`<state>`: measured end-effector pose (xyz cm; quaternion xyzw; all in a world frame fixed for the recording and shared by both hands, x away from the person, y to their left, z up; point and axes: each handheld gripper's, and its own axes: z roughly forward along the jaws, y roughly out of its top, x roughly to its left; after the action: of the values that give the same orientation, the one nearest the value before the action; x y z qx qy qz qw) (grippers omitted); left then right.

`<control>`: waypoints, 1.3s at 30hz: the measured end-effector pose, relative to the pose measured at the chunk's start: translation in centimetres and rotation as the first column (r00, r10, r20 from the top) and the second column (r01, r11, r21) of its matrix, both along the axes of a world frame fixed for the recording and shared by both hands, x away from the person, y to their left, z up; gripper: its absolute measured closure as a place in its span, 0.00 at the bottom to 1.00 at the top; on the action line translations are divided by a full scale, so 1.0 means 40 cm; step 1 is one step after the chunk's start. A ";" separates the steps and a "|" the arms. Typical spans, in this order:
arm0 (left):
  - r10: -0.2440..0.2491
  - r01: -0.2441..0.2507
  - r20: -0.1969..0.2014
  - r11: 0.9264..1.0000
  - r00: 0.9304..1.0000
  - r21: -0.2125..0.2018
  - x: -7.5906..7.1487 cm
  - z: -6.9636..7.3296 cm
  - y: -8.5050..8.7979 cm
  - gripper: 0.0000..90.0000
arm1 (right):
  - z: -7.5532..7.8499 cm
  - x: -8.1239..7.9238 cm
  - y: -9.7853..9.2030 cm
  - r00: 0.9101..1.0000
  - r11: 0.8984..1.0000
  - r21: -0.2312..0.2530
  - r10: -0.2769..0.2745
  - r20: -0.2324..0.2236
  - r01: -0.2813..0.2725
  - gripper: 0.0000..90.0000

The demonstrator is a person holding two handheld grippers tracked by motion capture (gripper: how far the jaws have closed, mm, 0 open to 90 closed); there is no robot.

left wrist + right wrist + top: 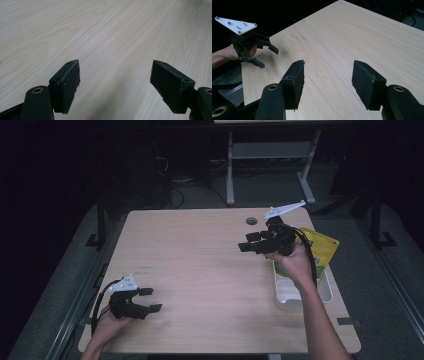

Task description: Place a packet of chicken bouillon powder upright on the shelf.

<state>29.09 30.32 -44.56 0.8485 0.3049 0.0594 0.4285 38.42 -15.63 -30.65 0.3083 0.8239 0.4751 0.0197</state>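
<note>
high view: the left gripper [150, 300] sits near the table's [200, 260] front left corner, jaws apart, empty. the right gripper [252, 242] hangs by the right edge, jaws apart, over a white tray [327, 292] and yellow bag [325, 247].

left gripper view: bare wood between wide jaws.

right gripper view: jaws apart, nothing held. the bag looks soft and light; grab its edge.

High view: fixed above the near edge of the pale wood-grain tabletop [200, 265], facing forward and down, far enough to take in all four edges. Left gripper view: set low and close over the tabletop [112, 32], looking along its own black jaws. Right gripper view: held higher, looking across the tabletop [362, 37] toward its near left corner. All three views share the tabletop surface.
</note>
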 end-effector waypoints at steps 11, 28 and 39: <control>0.002 -0.002 0.002 1.000 1.000 0.005 -0.001 0.000 -0.001 0.25 | -0.020 -0.004 0.048 1.000 1.000 -0.007 0.028 -0.007 -0.028 0.45; 0.005 -0.005 0.003 1.000 1.000 0.010 0.000 0.001 -0.001 0.25 | -0.051 -0.015 0.112 0.997 0.997 -0.015 0.078 -0.021 -0.079 0.43; 0.003 -0.003 0.002 1.000 1.000 0.011 0.002 -0.001 -0.002 0.25 | -0.084 -0.030 0.143 0.995 0.996 -0.008 0.090 -0.035 -0.091 0.41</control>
<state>29.16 30.24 -44.60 0.8502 0.3052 0.0625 0.4243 37.20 -9.92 -34.01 0.2788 0.8395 0.4662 -0.0147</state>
